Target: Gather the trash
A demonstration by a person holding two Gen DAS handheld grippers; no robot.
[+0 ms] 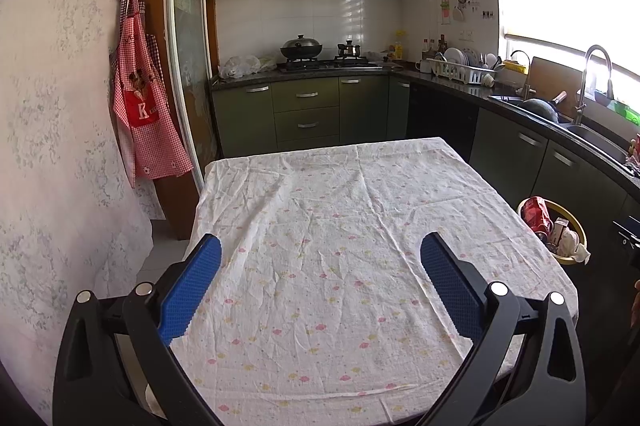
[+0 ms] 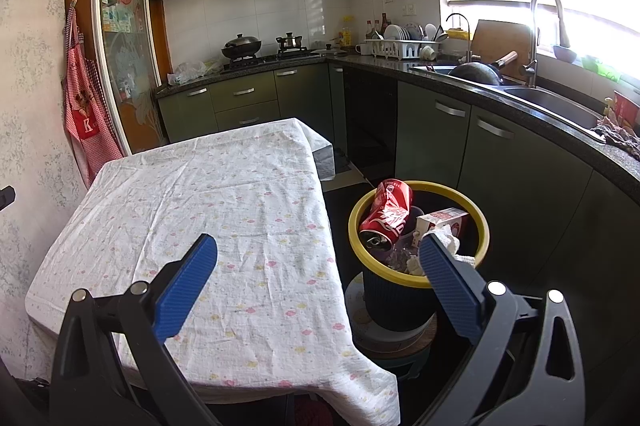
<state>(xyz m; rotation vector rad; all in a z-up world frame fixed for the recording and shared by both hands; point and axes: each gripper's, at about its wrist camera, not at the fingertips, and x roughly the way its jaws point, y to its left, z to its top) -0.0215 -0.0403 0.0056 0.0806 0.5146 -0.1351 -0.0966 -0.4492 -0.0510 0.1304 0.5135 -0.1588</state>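
A dark bin with a yellow rim stands on a low stool to the right of the table. Inside it lie a crushed red can, a small red-and-white carton and crumpled white paper. In the left wrist view the same bin shows past the table's right edge. My left gripper hangs open over the tablecloth, nothing between its blue pads. My right gripper is open too, over the table's right edge, its right finger in front of the bin's rim.
The table wears a wrinkled white flowered cloth. Green cabinets and a dark counter with a sink run along the right. A stove with a wok sits at the back. A red apron hangs on the left wall.
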